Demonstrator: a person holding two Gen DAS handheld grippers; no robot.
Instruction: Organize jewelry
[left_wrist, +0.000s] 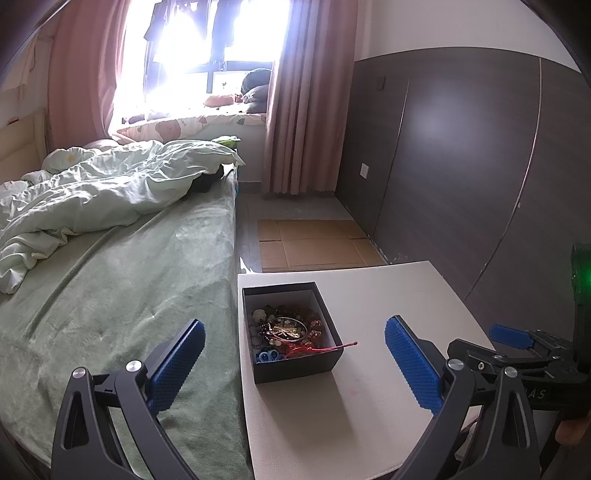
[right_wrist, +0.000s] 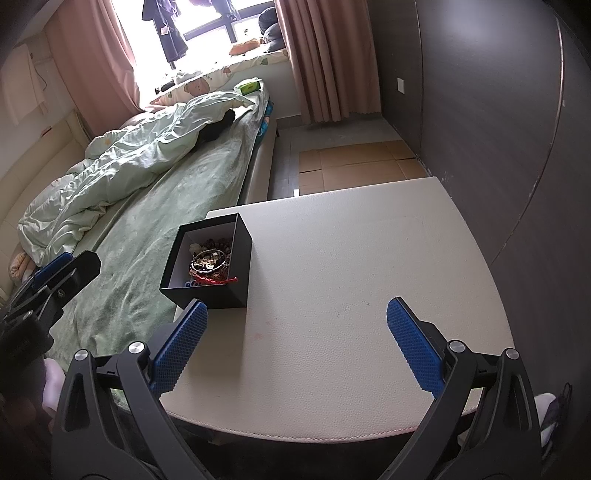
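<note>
Jewelry (left_wrist: 284, 328) lay heaped in an open black box (left_wrist: 295, 365) that stood on the white table (right_wrist: 351, 277), near the table edge that faced the bed. The heap was a tangle: beads, a metal bangle, blue rings at the near corner, and a red cord (left_wrist: 332, 347) whose end hung out over the box's rim toward the bare tabletop.

The left gripper (left_wrist: 293, 360) was held low in front of the box, its blue pads spread wide with nothing between them. The right gripper (right_wrist: 295, 343) hovered over the bare near part of the table, to the right of the box, its jaws likewise wide apart and empty. Neither tool touched the box or its contents.

The scene fitted two stages equally: pieces gathered into the box with sorting yet to come, or pieces collected there as the finished result. The pictures did not settle which. No separate tray, compartment or sorted group was visible on the table.

Any grasp on this load would have called for a fine pinch, since the items were small, interlocked and likely to drag neighbours out with them. The box looked light and would probably have needed bracing.

Beyond the table lay the bed (left_wrist: 129, 258) with a rumpled quilt (left_wrist: 92, 188), flattened cardboard (left_wrist: 314, 240) on the floor, pink curtains (left_wrist: 303, 110) and a bright window (left_wrist: 207, 48).
</note>
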